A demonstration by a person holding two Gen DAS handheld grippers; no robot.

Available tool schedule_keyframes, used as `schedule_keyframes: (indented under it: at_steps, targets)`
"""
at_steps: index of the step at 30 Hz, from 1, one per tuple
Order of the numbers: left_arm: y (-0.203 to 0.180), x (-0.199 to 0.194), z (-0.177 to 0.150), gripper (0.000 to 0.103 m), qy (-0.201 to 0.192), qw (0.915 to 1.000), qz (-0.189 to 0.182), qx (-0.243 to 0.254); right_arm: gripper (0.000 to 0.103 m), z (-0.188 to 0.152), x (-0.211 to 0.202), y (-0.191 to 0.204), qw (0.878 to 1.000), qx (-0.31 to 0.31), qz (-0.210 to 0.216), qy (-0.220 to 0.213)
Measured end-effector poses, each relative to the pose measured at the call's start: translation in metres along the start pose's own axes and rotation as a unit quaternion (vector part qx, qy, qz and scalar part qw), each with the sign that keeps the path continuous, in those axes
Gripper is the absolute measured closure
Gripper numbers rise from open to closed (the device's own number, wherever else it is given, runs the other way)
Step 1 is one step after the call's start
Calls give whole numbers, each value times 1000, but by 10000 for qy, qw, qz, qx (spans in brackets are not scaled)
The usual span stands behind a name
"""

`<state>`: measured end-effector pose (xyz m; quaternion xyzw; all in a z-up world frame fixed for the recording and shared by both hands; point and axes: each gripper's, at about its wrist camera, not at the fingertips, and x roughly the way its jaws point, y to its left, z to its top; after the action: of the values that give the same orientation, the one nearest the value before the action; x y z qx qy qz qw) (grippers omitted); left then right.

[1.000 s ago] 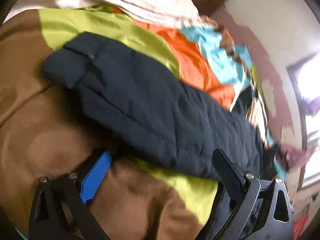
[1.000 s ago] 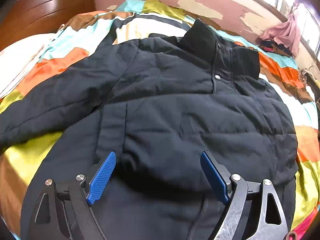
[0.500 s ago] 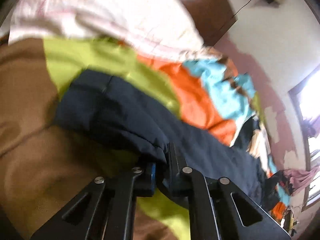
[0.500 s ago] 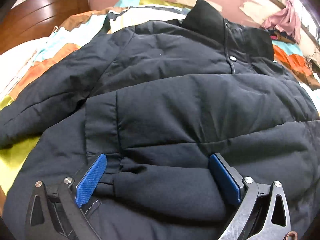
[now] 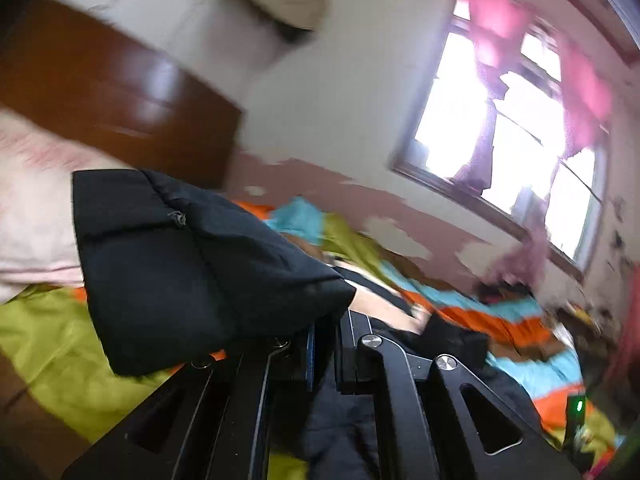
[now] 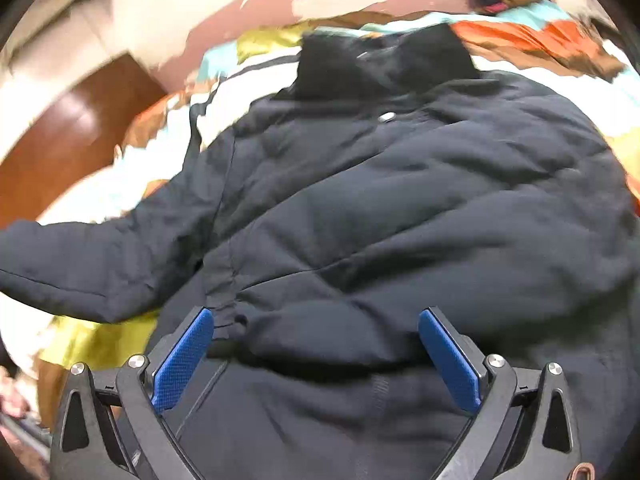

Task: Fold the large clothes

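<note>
Up front, the left gripper [image 5: 324, 344] pinches the dark, padded jacket sleeve [image 5: 192, 264], its cuff end jutting squarely. Wide apart, the right gripper [image 6: 316, 354] straddles a puffy fold of the quilted jacket [image 6: 400, 208].

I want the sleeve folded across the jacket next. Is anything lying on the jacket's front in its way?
Nothing visible does. The left tongs hold the sleeve lifted, and the jacket front is bare; the open right tongs hover at its lower part.
</note>
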<state>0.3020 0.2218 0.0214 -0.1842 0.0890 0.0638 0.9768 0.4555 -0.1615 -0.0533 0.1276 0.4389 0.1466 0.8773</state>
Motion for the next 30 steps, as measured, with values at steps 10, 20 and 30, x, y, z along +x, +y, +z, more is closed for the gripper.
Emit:
schedule_keyframes:
  at_steps: [10, 20, 30]
  targets:
    - [-145, 39, -78, 98, 1403, 9693, -1548, 1299, 0, -13, -76, -111, 9974, 173, -586, -374]
    - [-229, 57, -169, 98, 3027, 8994, -2190, 2272, 0, -57, -89, -196, 9904, 1288, 100, -485]
    - [-193, 78, -175, 50, 4342, 8519, -2739, 1033, 0, -48, -79, -172, 9556, 1782, 2331, -286]
